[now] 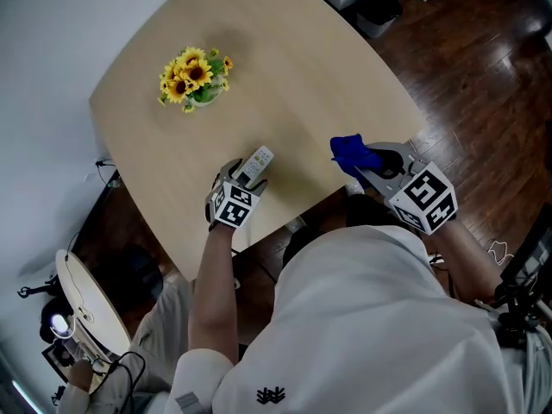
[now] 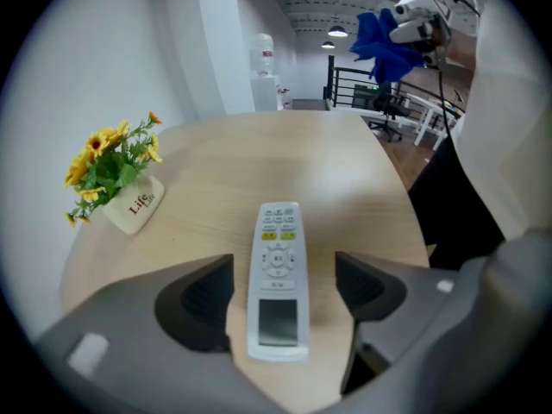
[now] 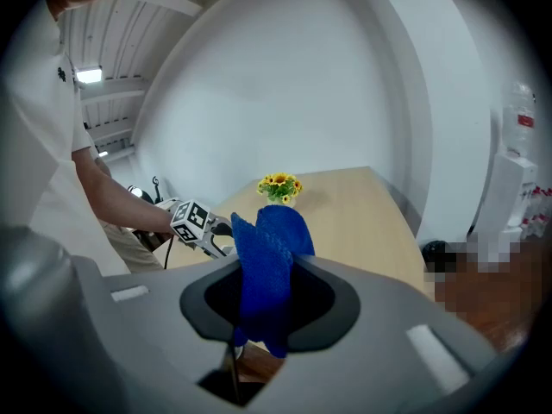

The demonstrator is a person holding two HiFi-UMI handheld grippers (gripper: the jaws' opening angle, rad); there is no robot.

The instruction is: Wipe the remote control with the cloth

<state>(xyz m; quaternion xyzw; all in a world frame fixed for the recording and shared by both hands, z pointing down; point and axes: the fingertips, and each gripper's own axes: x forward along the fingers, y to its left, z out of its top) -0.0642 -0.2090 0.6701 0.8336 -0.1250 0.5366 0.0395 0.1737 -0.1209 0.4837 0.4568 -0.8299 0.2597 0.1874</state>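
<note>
Left tool (image 2: 283, 270) gapes wide astride the slim white remote (image 2: 278, 240); right tool (image 3: 267, 293) pinches a fuzzy blue cloth (image 3: 269, 253).

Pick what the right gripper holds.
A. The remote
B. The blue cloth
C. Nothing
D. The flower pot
B: in its own view the right gripper has its jaws closed on the cloth, while the remote lies on the table.
</note>
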